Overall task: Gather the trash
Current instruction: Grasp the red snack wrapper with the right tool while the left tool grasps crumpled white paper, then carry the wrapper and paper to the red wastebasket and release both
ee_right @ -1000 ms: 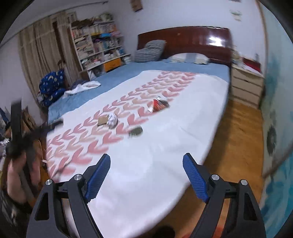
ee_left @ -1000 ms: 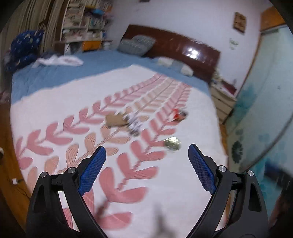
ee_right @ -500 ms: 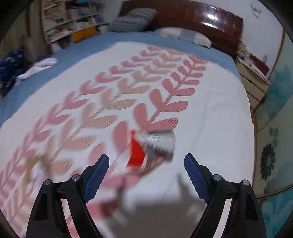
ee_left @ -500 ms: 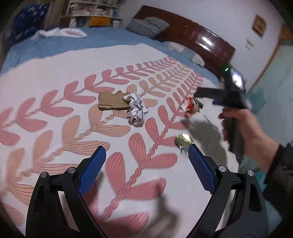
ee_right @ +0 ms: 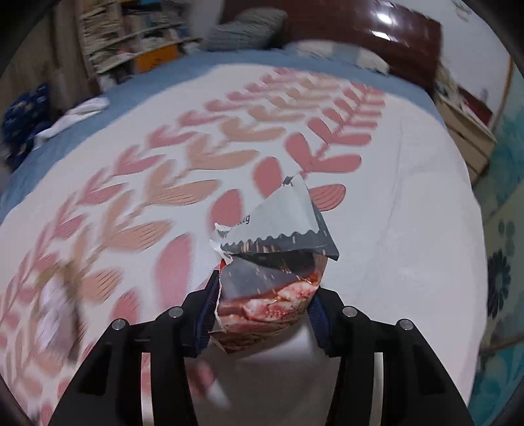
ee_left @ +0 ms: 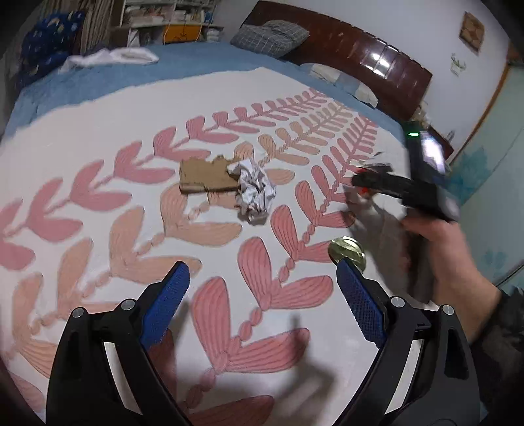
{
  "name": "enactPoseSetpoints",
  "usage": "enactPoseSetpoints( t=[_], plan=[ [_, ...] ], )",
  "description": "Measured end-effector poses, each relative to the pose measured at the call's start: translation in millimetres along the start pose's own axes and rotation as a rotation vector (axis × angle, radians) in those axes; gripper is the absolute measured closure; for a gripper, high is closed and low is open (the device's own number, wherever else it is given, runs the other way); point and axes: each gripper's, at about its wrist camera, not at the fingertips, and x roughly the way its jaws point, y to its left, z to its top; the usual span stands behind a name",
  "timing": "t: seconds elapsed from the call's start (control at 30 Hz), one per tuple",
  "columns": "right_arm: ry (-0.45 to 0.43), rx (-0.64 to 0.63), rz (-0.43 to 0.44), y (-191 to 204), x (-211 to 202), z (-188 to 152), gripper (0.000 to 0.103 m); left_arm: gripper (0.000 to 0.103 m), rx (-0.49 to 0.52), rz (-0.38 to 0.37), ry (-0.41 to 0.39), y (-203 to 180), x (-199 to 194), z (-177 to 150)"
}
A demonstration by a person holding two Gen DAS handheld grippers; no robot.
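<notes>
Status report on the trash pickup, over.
Right hand-held gripper closing on snack wrapper. Left hand-held gripper open, empty. Crumpled paper, cardboard, gold lid remain. Nothing blocking.

Cardboard (ee_left: 206, 177) touching paper ball (ee_left: 255, 193) – lid (ee_left: 347, 250) right, apart.

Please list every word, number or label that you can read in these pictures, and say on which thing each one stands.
"ug": only these last letters of a printed word are readable, on the pale flap of the torn snack wrapper between the right gripper's closing jaws.
Book spines on the bookshelf: too small and blurred to read.
Framed wall picture: no readable text.
</notes>
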Motion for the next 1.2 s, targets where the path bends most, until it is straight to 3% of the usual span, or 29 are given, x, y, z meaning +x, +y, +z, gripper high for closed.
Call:
enactPoseSetpoints(
  t=[0.1,0.27,0.4,0.5,0.63,0.77,0.87,0.93,1.03,1.1,1.2],
  plan=[
    [-0.067,-0.066,0.053,11.4,-64.1,-28.7,0.054,0.013,0.039,0.008,-0.026,0.6,-3.3,4.1],
    [-0.179,0.027,0.193,6.3,-184.6,-113.0,0.054,0.012,0.001,0.001,-0.023,5.0,15.1,13.3],
    [-0.210,0.084,0.268,12.9,-241.4,-186.6,0.054,0.012,0.038,0.002,-0.009,-6.5,42.6,24.9],
    [-0.181,0.108,0.279,12.3,-249.4,-215.7,0.054,0.012,0.054,0.005,-0.013,-16.5,63.1,35.1],
    [-0.159,0.118,0.263,4.4,-245.6,-227.4,0.054,0.012,0.086,0.029,0.003,-28.1,88.3,48.9],
    [-0.137,0.126,0.291,2.3,-238.2,-233.8,0.054,0.012,0.114,0.089,0.055,-26.5,106.9,51.6],
    [-0.125,0.117,0.313,6.1,-231.0,-232.9,0.054,0.013,0.072,0.063,0.120,-14.3,121.0,48.0],
    [-0.122,0.106,0.324,10.8,-228.9,-232.3,0.054,0.028,0.020,0.027,0.151,-1.8,125.8,43.7],
    [-0.110,0.080,0.340,19.9,-228.4,-236.2,0.054,0.062,-0.030,0.023,0.141,11.9,123.5,45.4],
    [-0.108,0.066,0.341,22.7,-229.9,-238.4,0.054,0.071,-0.040,0.011,0.142,15.2,121.9,44.3],
    [-0.124,0.031,0.322,27.2,-240.6,-247.6,0.054,0.077,0.006,0.042,0.139,8.2,110.5,41.5]
  ],
)
